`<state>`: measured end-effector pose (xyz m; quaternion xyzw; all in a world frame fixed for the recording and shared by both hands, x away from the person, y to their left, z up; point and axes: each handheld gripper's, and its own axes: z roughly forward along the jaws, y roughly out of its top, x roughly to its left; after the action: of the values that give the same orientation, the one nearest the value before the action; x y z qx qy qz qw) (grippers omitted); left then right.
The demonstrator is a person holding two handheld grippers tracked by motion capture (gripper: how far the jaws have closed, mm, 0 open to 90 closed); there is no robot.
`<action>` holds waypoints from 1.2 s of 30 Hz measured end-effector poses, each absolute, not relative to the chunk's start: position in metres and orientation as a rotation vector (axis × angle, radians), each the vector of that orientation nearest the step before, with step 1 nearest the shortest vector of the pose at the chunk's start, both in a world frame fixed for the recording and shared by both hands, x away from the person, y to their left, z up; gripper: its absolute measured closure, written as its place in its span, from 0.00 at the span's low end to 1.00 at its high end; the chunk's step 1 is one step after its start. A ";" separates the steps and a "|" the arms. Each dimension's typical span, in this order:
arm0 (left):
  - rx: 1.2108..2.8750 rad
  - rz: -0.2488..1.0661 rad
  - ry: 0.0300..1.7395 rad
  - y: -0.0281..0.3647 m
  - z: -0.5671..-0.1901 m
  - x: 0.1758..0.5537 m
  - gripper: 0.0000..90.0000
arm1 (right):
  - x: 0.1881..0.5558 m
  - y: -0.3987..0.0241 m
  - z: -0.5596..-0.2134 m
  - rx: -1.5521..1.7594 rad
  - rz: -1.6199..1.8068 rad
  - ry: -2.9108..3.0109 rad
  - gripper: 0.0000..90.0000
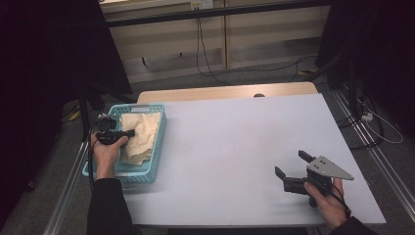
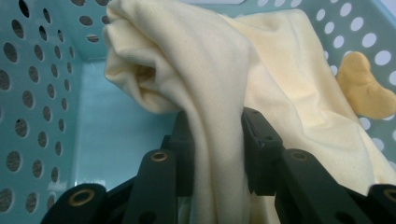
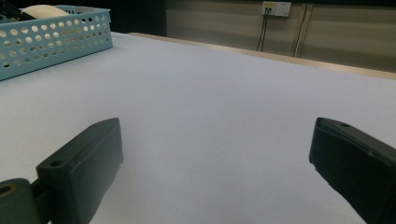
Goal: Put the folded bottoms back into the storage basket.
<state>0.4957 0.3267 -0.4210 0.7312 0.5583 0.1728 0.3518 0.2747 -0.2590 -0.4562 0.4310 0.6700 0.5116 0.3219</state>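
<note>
Dim surroundings frame a white table (image 1: 235,147) with a wooden edge at its far side and cables along the wall behind. At the table's left end stands a pale blue perforated basket (image 1: 159,139) holding a cream cloth (image 1: 142,134).

Left claw (image 1: 131,132): inside the basket, its jaws clamped on a hanging fold of the cloth (image 2: 219,154), as seen in the left gripper view; the fabric is pinched between the two black pads and bunches above them. A small tan item (image 2: 362,86) lies against the basket wall (image 2: 37,93) beyond the cloth; its nature cannot be determined.

Right claw (image 1: 292,164): resting low over the bare table at the near right, well apart from the basket, its jaws wide apart with nothing between them (image 3: 215,163).

Assessment: the step in hand is the grasp on the cloth within the basket. The next move probably calls for a straight lift clear of the basket rim, keeping the pinch firm so the fold does not slip, then carrying the cloth toward the open table, where the right claw is placed to take a second edge.
</note>
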 end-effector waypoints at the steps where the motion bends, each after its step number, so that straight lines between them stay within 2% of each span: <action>1: 1.887 0.444 1.452 0.327 -0.421 0.496 0.76 | 0.275 -0.259 -0.456 1.132 1.344 1.759 0.03; 10: 1.932 0.454 1.475 0.329 -0.426 0.498 0.71 | 0.274 -0.259 -0.456 1.129 1.341 1.760 0.03; 13: 1.902 0.453 1.495 0.327 -0.427 0.498 0.69 | 0.274 -0.259 -0.456 1.129 1.342 1.760 0.03; 20: 1.902 0.451 1.510 0.328 -0.426 0.498 0.59 | 0.275 -0.259 -0.456 1.130 1.340 1.759 0.03; 23: 1.925 0.457 1.524 0.331 -0.426 0.498 0.52 | 0.275 -0.259 -0.456 1.129 1.341 1.759 0.03; 25: 1.910 0.456 1.538 0.330 -0.427 0.498 0.51 | 0.275 -0.259 -0.456 1.128 1.340 1.759 0.03; 36: 1.901 0.461 1.528 0.328 -0.426 0.500 0.19 | 0.275 -0.259 -0.457 1.133 1.346 1.759 0.03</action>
<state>0.4999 0.3276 -0.4259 0.7245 0.5825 0.1758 0.3239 0.2753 -0.2595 -0.4566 0.4312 0.6697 0.5124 0.3211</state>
